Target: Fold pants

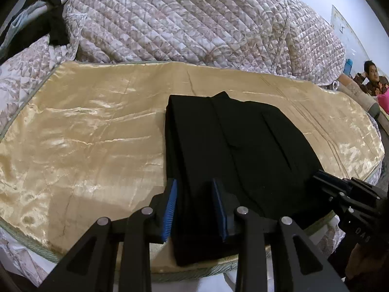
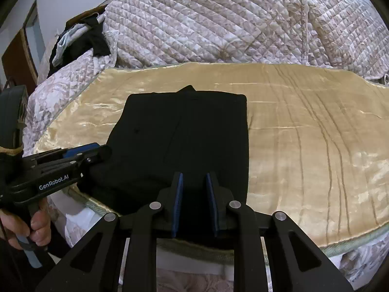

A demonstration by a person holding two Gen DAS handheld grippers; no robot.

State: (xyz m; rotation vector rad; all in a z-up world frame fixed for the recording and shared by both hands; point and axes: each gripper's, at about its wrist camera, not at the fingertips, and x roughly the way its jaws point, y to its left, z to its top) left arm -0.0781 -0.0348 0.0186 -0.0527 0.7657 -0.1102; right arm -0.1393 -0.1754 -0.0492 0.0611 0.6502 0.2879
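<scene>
The black pants lie folded into a compact rectangle on a shiny gold cloth, near its front edge. They also show in the right wrist view. My left gripper is open, its blue-padded fingers standing over the near left part of the pants. My right gripper is open over the near right part of the pants, with nothing held. The left gripper appears side-on in the right wrist view, and the right gripper shows at the right edge of the left wrist view.
A quilted floral bedspread is heaped behind the gold cloth. Dark and pale clothes lie piled at the back left. A seated person is at the far right. The gold cloth's green-trimmed front edge is close below the grippers.
</scene>
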